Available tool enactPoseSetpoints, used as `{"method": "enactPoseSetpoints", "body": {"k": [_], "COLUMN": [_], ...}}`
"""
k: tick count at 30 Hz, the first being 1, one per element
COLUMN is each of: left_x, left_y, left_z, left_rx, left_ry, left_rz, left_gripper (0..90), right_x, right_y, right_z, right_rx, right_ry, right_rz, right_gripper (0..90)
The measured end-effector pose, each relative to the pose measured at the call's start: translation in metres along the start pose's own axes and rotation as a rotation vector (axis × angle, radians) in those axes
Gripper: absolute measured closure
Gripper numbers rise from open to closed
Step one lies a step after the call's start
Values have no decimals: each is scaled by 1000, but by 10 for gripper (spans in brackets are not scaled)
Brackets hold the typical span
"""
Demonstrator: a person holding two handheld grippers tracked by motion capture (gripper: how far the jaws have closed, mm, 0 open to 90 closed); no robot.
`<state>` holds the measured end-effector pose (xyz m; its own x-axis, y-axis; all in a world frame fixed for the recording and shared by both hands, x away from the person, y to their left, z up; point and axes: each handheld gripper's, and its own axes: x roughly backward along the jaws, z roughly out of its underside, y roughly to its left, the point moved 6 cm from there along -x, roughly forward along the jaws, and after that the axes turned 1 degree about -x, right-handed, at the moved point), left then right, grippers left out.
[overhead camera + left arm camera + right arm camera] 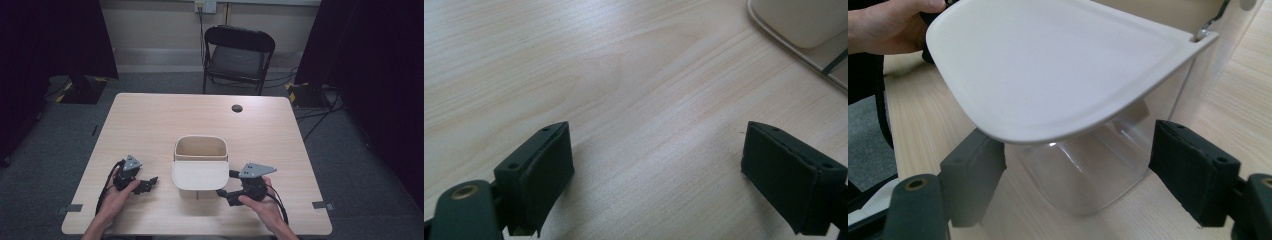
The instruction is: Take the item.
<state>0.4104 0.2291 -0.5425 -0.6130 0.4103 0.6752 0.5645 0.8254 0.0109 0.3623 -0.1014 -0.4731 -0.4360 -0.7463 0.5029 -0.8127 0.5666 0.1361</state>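
Note:
A clear tub (200, 149) with a cream lid (200, 175) stands at the table's front middle. The lid is swung open toward me and juts out over the table. My right gripper (225, 183) is just right of the lid, pointing left. In the right gripper view, this gripper (1075, 145) is open, its jaws wide on either side of the tub's clear wall (1088, 170) beneath the lid (1058, 65), touching neither. My left gripper (150, 184) rests left of the tub. It (656, 140) is open over bare wood, with the lid's edge (804, 20) ahead.
The wooden table (150, 120) has a black cable hole (237, 108) at the back and grey tape marks (74, 207) at its front corners. A black folding chair (239, 52) stands behind it. The person's other hand (883, 25) appears beyond the lid.

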Motion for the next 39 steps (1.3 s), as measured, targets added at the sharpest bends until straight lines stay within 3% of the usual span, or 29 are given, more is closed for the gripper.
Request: {"method": "enactPoseSetpoints", "body": {"k": [39], "left_x": [0], "left_y": [0], "left_z": [0], "left_rx": [0], "left_ry": [0], "left_rz": [0], "left_gripper": [126], "right_x": [8], "right_y": [-1], "right_z": [-11], "right_rx": [-5], "right_ry": [-52], "right_rz": [5], "right_gripper": [224]}}
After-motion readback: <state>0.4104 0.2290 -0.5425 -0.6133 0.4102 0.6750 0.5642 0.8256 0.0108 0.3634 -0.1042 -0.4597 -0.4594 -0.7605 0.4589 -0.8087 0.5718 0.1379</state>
